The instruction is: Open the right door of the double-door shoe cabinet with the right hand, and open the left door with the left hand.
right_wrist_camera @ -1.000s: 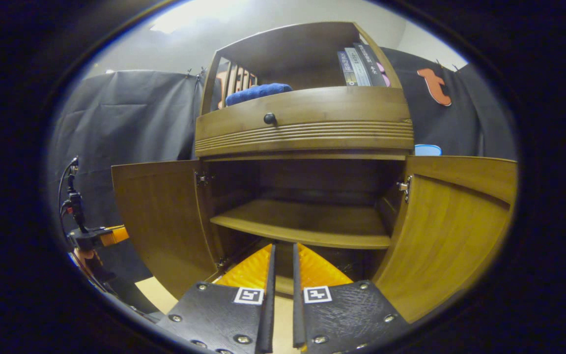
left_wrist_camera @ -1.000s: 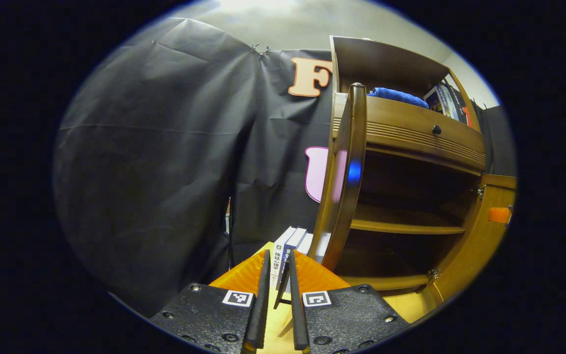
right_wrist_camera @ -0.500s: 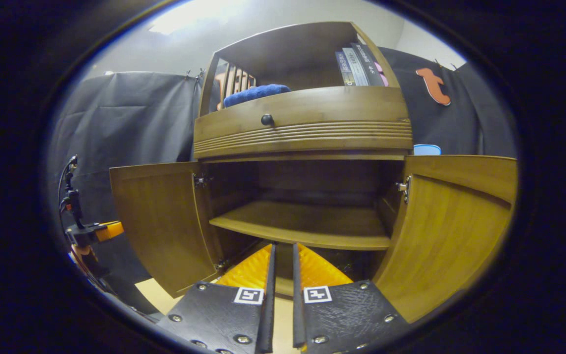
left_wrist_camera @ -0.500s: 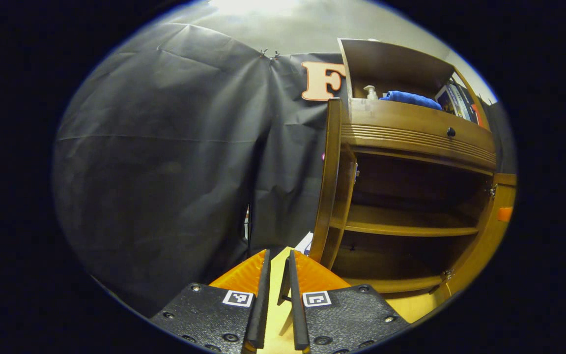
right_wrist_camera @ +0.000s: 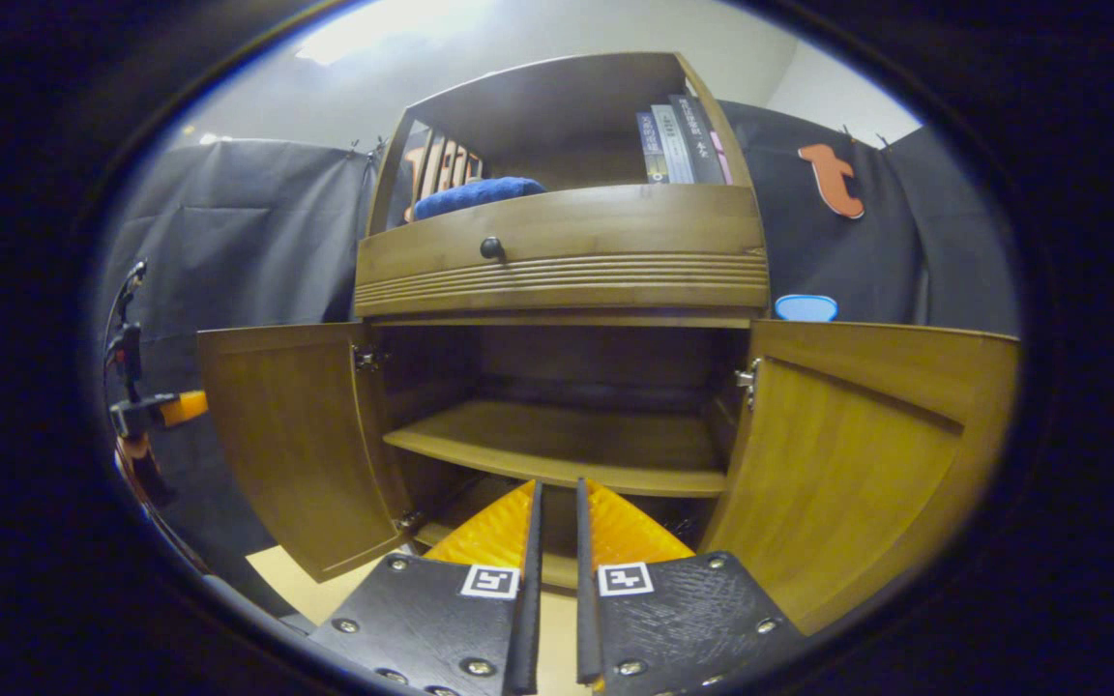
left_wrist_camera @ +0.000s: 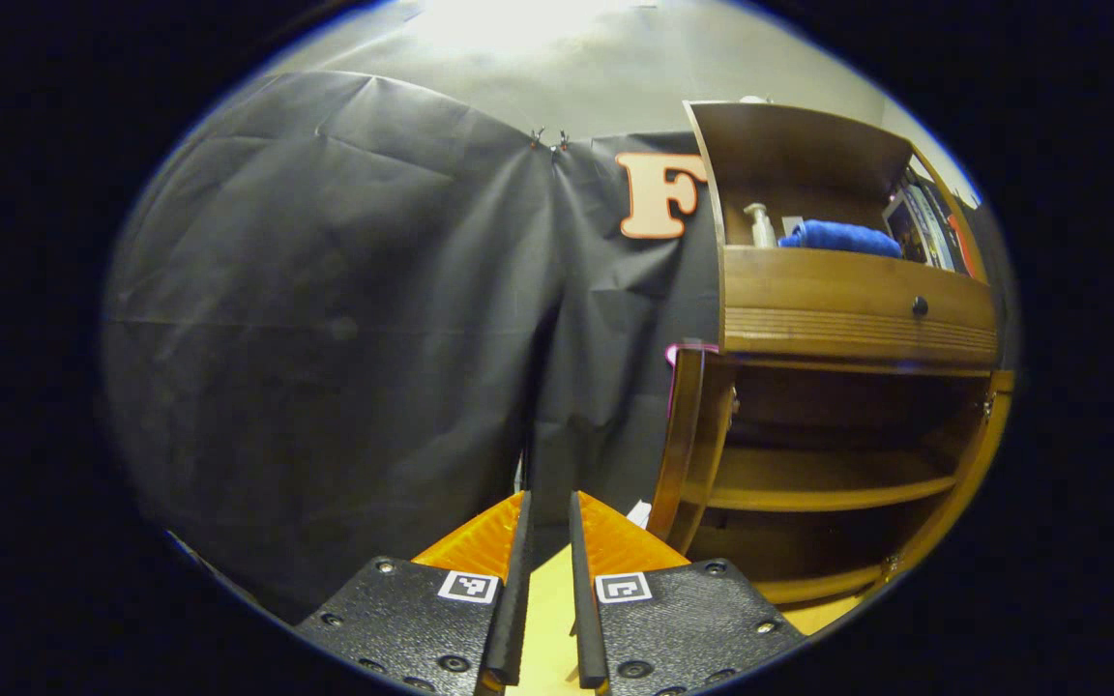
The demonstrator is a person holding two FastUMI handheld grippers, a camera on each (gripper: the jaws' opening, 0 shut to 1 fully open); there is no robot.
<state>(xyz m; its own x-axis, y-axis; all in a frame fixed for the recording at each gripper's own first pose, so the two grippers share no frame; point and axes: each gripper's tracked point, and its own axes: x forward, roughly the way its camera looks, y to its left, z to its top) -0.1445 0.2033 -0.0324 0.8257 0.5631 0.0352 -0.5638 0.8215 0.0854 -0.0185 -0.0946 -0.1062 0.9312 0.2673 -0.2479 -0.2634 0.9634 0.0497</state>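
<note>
Both claws were pressed nearly together with only a thin gap and held nothing. My left claw (left_wrist_camera: 547,551) pointed at the black cloth wall (left_wrist_camera: 325,319), well apart from the cabinet (left_wrist_camera: 857,309), which stood to its right in the left gripper view. From there I saw the left door (left_wrist_camera: 688,435) almost edge-on, swung out from the cabinet body. My right claw (right_wrist_camera: 555,541) faced the cabinet front, low and in the middle, near the bottom of the opening but not touching any wood. In the right gripper view the left door (right_wrist_camera: 291,435) and the right door (right_wrist_camera: 857,464) both stood wide open, each turned out on its hinges, and the inner shelf (right_wrist_camera: 567,449) lay bare between them. Above the opening was a drawer (right_wrist_camera: 567,251) with a dark knob (right_wrist_camera: 492,248). On top of it lay a blue towel (right_wrist_camera: 475,195), and some books (right_wrist_camera: 678,140) stood at the right. My left claw was also visible far at the left edge of that view, beside the left door.
</note>
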